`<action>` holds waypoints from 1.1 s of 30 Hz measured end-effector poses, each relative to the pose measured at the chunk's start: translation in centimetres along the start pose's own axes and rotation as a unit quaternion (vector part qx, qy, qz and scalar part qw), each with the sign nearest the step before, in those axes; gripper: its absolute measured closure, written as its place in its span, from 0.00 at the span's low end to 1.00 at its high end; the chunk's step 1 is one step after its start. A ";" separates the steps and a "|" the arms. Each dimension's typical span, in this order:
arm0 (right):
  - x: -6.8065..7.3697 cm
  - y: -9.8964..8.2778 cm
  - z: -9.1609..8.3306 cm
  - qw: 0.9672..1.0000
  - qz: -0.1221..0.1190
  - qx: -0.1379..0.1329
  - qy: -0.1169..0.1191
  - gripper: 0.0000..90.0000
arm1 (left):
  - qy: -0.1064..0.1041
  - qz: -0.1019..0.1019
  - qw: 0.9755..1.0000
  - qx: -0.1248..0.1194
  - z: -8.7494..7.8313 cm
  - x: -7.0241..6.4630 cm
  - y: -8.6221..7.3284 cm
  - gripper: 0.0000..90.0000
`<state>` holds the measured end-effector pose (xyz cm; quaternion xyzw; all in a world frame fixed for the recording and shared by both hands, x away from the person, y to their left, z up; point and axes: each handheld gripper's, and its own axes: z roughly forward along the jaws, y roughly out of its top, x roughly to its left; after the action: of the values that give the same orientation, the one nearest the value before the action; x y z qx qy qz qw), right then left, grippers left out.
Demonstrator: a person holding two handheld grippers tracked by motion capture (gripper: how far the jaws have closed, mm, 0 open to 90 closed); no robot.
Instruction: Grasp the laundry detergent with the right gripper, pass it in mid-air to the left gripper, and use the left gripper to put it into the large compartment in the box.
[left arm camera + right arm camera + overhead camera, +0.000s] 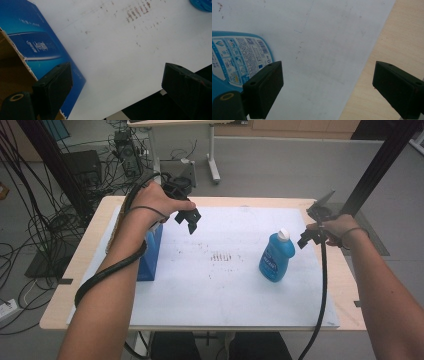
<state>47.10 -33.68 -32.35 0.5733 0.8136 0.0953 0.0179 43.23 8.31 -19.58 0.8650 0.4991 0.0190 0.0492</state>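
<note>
On the white sheet covering the wooden table point(95, 227), an open blue cardboard box point(150, 255) stands at the left and a blue plastic bottle with a white cap point(276, 256) at the right. The box looks light and crushable, best taken by its stiff walls; the bottle is probably heavier and slick, so grip its waist. The left gripper point(189, 221) hangs beside the box and the right gripper point(310, 239) next to the bottle, both with jaws spread wide and empty.

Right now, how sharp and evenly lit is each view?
High view: even, soft light, slightly soft focus, mild glare on the white mat. Left gripper view: the near claw pads are dark and blurred, the blue box reads fairly sharp. Right gripper view: the bottle label print is legible, with no harsh shadows.
</note>
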 end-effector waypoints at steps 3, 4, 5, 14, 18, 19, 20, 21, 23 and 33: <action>0.0 -0.1 -0.2 1.000 0.001 -0.002 0.000 0.11 | 0.003 0.000 1.000 -0.003 -0.1 -0.1 -0.1 0.11; 0.0 -0.1 -0.2 1.000 0.001 -0.002 -0.001 0.11 | 0.001 0.001 1.000 -0.005 -0.2 -0.2 -0.1 0.11; 0.0 -0.2 -0.2 1.000 0.000 -0.003 -0.001 0.11 | 0.000 0.001 1.000 -0.009 -0.2 -0.2 -0.2 0.11; 0.0 -0.4 -0.7 1.000 -0.006 -0.015 -0.006 0.10 | -0.003 0.001 1.000 -0.017 0.3 -0.5 -0.5 0.11; 0.0 -0.7 -0.9 1.000 -0.009 -0.024 0.000 0.10 | -0.008 -0.002 1.000 -0.019 0.8 -0.5 -0.7 0.11; -0.1 -0.8 -1.0 1.000 -0.009 -0.028 0.002 0.10 | -0.009 0.000 1.000 -0.021 0.9 -0.5 -0.8 0.11; -0.1 -0.9 -1.0 0.999 -0.009 -0.031 0.004 0.10 | -0.012 -0.004 1.000 -0.023 0.9 -0.5 -0.9 0.11; -0.1 -1.0 -1.0 0.999 -0.011 -0.033 0.004 0.10 | -0.014 -0.004 1.000 -0.023 1.0 -0.5 -1.0 0.11; -0.1 -1.2 -1.2 0.999 -0.010 -0.041 0.006 0.10 | -0.017 -0.009 0.999 -0.030 1.1 -0.4 -1.3 0.11; -0.2 -2.4 -2.2 0.997 -0.016 -0.079 0.007 0.08 | -0.030 -0.023 0.998 -0.043 2.3 0.0 -2.6 0.11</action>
<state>44.66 -34.91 -30.61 0.5562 0.8127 0.1631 0.0595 41.16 9.51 -22.14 0.8506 0.5157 0.0137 0.1018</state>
